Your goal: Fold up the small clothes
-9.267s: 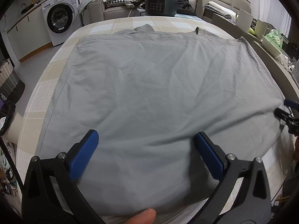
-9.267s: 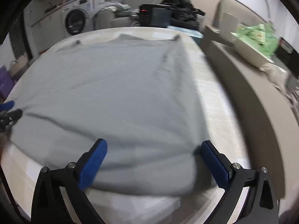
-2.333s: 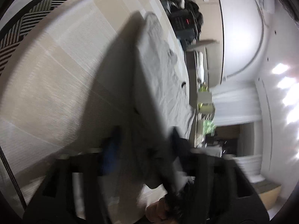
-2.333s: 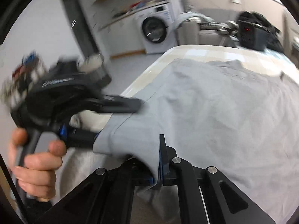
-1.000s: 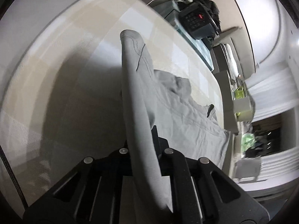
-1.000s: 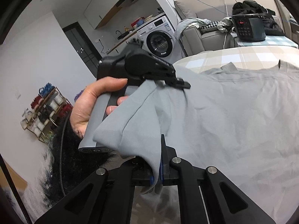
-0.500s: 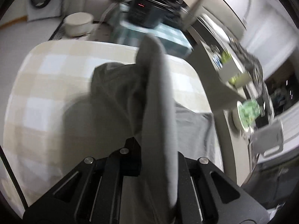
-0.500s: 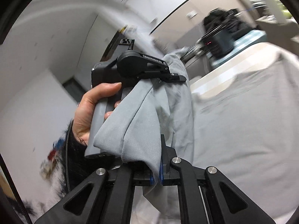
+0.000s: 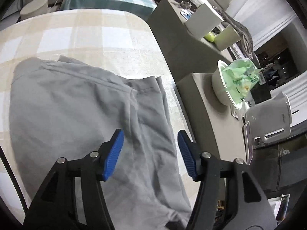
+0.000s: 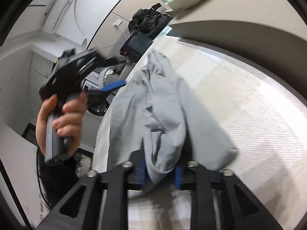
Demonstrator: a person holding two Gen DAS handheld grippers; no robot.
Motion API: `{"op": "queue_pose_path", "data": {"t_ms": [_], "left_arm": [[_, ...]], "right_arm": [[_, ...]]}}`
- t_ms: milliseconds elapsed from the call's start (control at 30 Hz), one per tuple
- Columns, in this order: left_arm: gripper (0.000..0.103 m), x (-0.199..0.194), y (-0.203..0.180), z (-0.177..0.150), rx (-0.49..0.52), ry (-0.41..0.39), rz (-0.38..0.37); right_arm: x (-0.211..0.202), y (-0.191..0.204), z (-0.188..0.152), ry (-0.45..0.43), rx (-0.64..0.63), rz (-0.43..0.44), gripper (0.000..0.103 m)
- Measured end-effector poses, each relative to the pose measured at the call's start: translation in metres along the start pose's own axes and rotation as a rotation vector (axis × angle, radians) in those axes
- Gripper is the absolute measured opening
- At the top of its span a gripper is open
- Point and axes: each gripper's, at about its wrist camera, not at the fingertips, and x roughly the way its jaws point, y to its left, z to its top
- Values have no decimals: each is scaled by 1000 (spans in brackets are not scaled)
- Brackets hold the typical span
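- Grey garment (image 9: 80, 103) lies on the checked surface (image 9: 92, 30), folded over on itself: top layer covers the left part, a narrower lower layer with a hemmed edge sticks out on the right.
- Left gripper (image 9: 150, 151) hovers over the garment's near right part, blue fingers (image 9: 113, 153) wide apart, nothing between them.
- Right gripper (image 10: 159, 170): fingers partly apart, with a bunched fold of the garment (image 10: 163, 118) sitting between them. The blue pads flank the cloth loosely; cannot tell if they actually pinch it.
- In the right wrist view, the left gripper (image 10: 113, 86) is held off the surface's edge by the person's hand (image 10: 61, 122), clear of the cloth.
- Edges: the garment's right hem runs close to the surface's right edge, leaving only a thin strip of bare cloth-covered surface there.
- A grey ledge (image 9: 191, 61) runs right along that edge, carrying a white bowl with green contents (image 9: 234, 82), a white kettle (image 9: 268, 118) and a box (image 9: 203, 19).
- Open room: a broad bare band of surface beyond the garment's far edge, plus a strip on its left.
- Black appliance with keypad (image 10: 134, 48) sits past the far end.
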Motion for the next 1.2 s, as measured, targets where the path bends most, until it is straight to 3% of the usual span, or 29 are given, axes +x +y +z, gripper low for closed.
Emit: {"op": "queue_pose_path", "data": {"t_ms": [167, 267, 433, 567, 767, 833, 867, 1000, 1100, 1167, 1200], "left_arm": [[68, -48, 43, -31, -56, -79, -9], [69, -73, 84, -59, -109, -112, 0], [69, -103, 133, -110, -138, -144, 51], [69, -113, 160, -152, -158, -153, 88], [69, -101, 171, -198, -145, -91, 55], [69, -97, 171, -205, -156, -111, 51], [69, -99, 171, -208, -155, -120, 57], [69, -105, 173, -213, -176, -110, 26], [69, -109, 174, -216, -173, -121, 38], [69, -107, 176, -217, -177, -117, 23], [69, -107, 176, -218, -170, -135, 24]], "right_arm": [[1, -5, 6, 21, -45, 32, 35], [5, 0, 14, 20, -101, 5, 15], [-2, 13, 28, -3, -165, -66, 14], [-8, 1, 22, 35, -141, -110, 14], [-11, 0, 25, 73, -128, -70, 23], [-4, 2, 26, 79, -153, -75, 18], [-3, 7, 26, 77, -184, -82, 10], [-18, 34, 27, -4, -288, -73, 8], [-24, 36, 27, -38, -335, -175, 9], [-13, 23, 28, 29, -317, -274, 12], [-12, 18, 28, 55, -298, -280, 15]]}}
